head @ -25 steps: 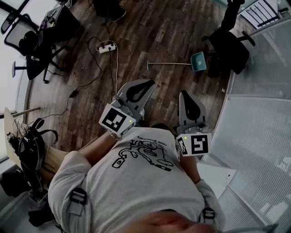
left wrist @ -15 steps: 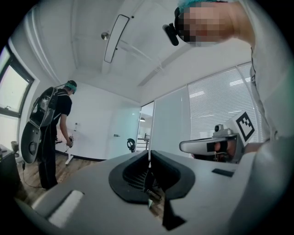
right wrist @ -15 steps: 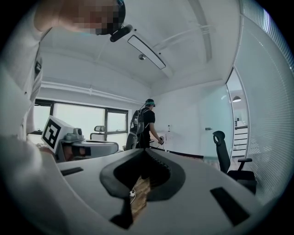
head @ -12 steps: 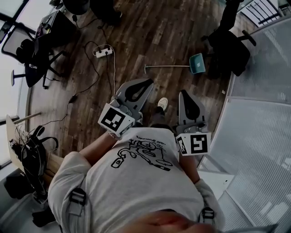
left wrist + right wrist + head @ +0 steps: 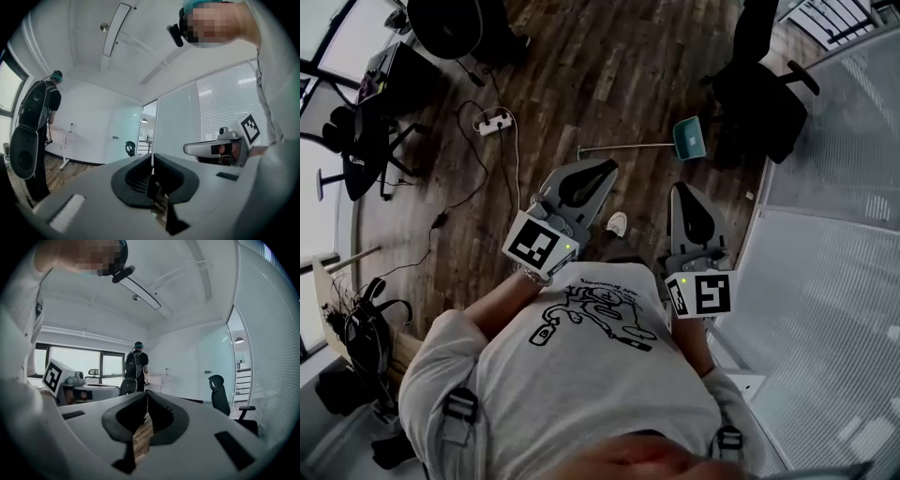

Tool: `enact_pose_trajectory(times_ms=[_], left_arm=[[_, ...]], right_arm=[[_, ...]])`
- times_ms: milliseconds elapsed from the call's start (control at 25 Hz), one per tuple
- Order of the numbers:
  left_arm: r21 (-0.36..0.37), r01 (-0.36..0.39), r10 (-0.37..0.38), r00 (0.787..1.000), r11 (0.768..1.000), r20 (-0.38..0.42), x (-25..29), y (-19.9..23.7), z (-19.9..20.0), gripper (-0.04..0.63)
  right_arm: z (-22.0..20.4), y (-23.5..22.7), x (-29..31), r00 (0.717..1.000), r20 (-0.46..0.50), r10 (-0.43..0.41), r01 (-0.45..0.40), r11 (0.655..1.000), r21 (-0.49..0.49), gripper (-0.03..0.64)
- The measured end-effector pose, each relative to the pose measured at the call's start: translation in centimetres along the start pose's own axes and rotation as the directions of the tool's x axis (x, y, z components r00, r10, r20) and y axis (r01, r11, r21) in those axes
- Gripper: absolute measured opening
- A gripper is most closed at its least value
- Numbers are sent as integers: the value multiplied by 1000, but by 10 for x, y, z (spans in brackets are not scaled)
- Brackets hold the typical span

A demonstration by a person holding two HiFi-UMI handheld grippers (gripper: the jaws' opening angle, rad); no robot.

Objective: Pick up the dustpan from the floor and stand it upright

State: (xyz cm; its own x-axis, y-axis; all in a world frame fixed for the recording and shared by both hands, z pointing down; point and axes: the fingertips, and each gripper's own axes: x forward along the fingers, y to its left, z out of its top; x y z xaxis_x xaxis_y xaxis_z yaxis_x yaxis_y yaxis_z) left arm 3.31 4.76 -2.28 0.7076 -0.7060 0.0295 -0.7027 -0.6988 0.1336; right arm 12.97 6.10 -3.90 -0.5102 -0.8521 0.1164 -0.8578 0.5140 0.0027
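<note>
One white power strip [image 5: 492, 120] lies on the wood floor at the upper left of the head view; I would keep the feet out of it on the way in. At the middle of the frame the left claw [image 5: 598, 171] is held level in front of the chest, clenched, its jaws meeting with nothing between them. Just to its right the right claw [image 5: 683, 191] is clenched and empty too. Above both, towards the upper right, the dustpan [image 5: 686, 139] lies flat on the floor, well apart from either claw. Its thin handle runs leftward and its teal pan sits close beside a black office chair [image 5: 761, 92].

The step in hand looks like the approach. To do it well, release one claw before bending down. Take the handle partway along, where the floor around it is bare, not at the pan end crowded by the chair. Grip squarely so that the thin rod cannot roll. Then swing the handle up with the pan's edge resting on the floor, away from the glass partition [image 5: 834, 281] on the right
</note>
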Motion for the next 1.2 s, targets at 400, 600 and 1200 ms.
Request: enact_pose_trajectory(times_ms=[400,600,1200], left_arm=[[-13,-17,17,999,1000,-29,68,0,-9,14],[-23,-19,18,998,1000,-55,76,17,-15,14],[-45,-29,24,994,999,-111,73,96,-45,14]], right_arm=[[-8,-70,22,1000,-12,22,-22,1000,2,6],[-16,-72,43,998,-44,39,-38,999,15,6],[-44,-51,115,995,-90,52,-47,997,54,6]])
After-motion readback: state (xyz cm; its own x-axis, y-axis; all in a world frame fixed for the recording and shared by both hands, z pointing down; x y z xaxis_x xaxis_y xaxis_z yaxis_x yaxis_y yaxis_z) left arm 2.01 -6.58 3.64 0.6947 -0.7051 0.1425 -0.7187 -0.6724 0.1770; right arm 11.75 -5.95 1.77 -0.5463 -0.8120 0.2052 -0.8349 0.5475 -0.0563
